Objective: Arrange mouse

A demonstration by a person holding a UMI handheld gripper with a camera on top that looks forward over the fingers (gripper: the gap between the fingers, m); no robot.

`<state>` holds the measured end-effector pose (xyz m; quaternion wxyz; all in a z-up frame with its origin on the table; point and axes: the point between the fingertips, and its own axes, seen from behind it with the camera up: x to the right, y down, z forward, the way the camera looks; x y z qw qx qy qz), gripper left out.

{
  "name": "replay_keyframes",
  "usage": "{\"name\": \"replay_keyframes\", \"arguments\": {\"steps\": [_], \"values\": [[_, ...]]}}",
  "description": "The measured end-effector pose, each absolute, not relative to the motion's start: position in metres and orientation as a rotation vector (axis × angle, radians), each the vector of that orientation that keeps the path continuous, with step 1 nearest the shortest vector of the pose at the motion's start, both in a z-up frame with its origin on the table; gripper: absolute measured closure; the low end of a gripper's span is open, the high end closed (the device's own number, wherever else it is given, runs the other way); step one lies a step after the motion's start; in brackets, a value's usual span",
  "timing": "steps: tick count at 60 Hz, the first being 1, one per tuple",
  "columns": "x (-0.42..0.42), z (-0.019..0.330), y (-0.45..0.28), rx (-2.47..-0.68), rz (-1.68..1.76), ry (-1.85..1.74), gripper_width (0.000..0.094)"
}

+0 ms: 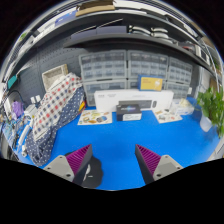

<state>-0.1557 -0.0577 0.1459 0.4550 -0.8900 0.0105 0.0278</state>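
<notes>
My gripper (113,160) hangs over a blue table (120,138), its two fingers wide apart with only bare blue surface in the gap. The magenta pads (148,157) face each other across that gap. A dark mouse (91,172) lies on the table against the inner side of the left finger, low down and partly hidden by it. It touches nothing on the right finger's side.
A white printer (127,102) stands at the table's far side, with papers (95,117) and small items (168,115) beside it. A plaid cloth over a chair (55,108) is at the left, a green plant (212,108) at the right. Shelves with drawer bins (125,68) line the wall.
</notes>
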Motion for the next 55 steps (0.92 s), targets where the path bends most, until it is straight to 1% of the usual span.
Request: {"name": "replay_keyframes", "arguments": {"steps": [9, 19, 37, 55], "values": [[-0.084, 0.18, -0.063, -2.173, 0.065, -0.028, 0.0087], [-0.015, 0.196, -0.067, -2.147, 0.046, -0.101, 0.0087], [0.055, 0.2, -0.07, -2.149, 0.068, -0.059, 0.0088], [0.085, 0.192, -0.072, -2.158, 0.057, -0.024, 0.0085]]}}
